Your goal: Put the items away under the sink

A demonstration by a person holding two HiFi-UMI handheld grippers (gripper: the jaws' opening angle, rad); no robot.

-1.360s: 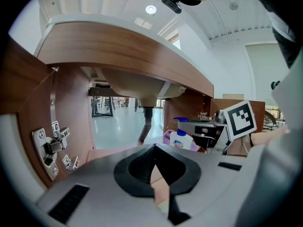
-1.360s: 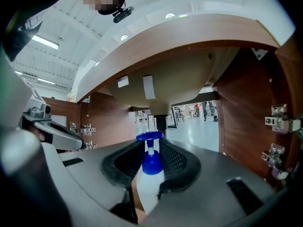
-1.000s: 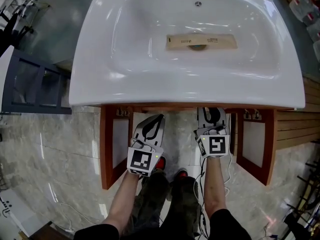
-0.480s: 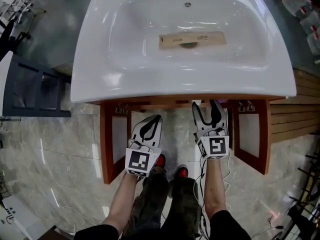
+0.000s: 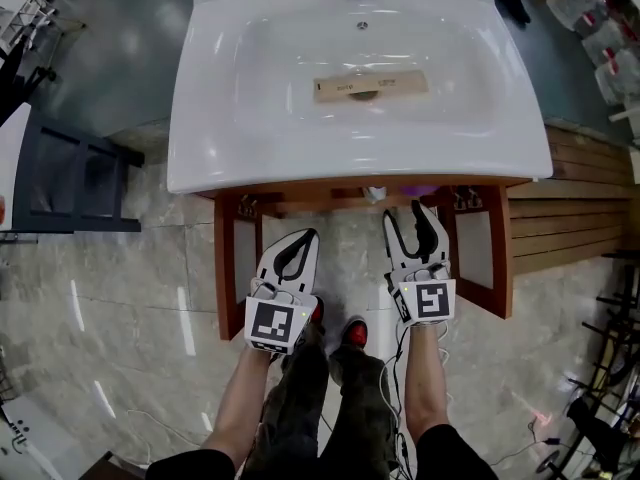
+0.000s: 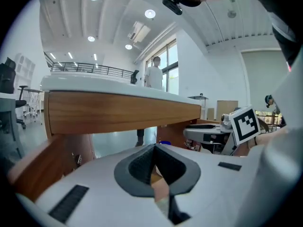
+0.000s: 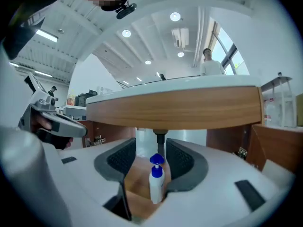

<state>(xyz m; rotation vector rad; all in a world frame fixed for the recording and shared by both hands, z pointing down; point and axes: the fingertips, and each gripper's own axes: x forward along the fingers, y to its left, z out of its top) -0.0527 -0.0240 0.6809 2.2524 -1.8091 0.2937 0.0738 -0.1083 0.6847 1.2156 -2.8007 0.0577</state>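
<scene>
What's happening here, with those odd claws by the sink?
A person stands at a white sink holding a two-jaw gripper in each hand, before the open wooden cabinet beneath it. The right gripper has just been opening its jaws; a white pump bottle with a blue top stands on the shelf in line with them, not gripped. The left gripper is shut and empty.

- Sink [image 5: 230, 118]: glossy white, smooth.
- Cabinet [image 5: 226, 278]: smooth reddish wood.
- Floor [image 5: 120, 298]: polished, marble-look tiles.
- Bottle [image 7: 155, 186]: white plastic, blue pump.
- Strip [image 5: 370, 85]: brown, matt, paper-like.
</scene>
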